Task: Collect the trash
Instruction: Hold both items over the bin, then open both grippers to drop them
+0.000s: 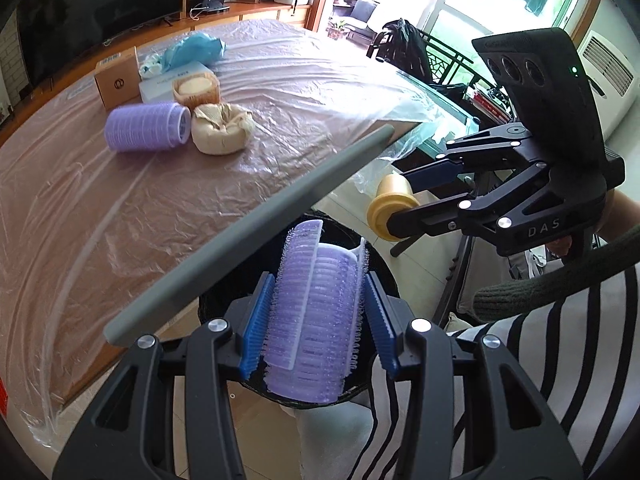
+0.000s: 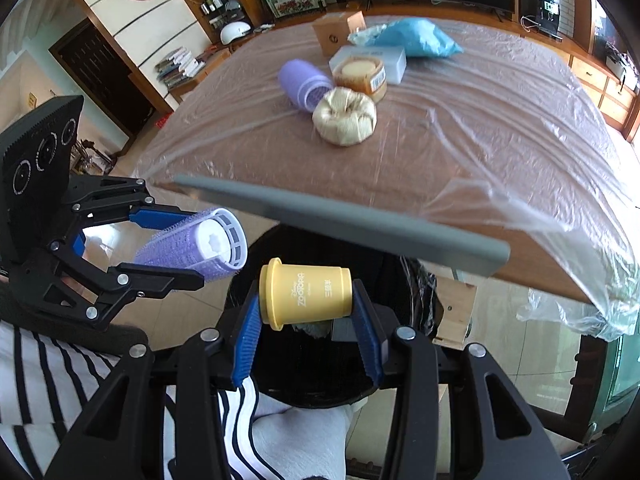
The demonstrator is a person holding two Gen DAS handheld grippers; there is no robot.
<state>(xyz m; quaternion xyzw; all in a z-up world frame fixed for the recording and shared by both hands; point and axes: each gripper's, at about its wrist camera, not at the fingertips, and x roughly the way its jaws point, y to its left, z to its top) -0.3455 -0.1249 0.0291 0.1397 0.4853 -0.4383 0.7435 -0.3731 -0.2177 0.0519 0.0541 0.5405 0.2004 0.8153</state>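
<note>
Drop step in hand. Left tool (image 1: 316,320) clamps purple hair roller (image 1: 316,320); right tool (image 2: 306,320) clamps yellow cup (image 2: 306,294). Black bin (image 2: 320,376) directly below both. Next: open each tool over bin. More trash ahead on desk (image 1: 120,184).

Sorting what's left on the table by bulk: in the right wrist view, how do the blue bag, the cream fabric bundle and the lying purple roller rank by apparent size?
1. blue bag, though it lies farthest back
2-3. cream fabric bundle and purple roller: look alike, so unranked
</note>
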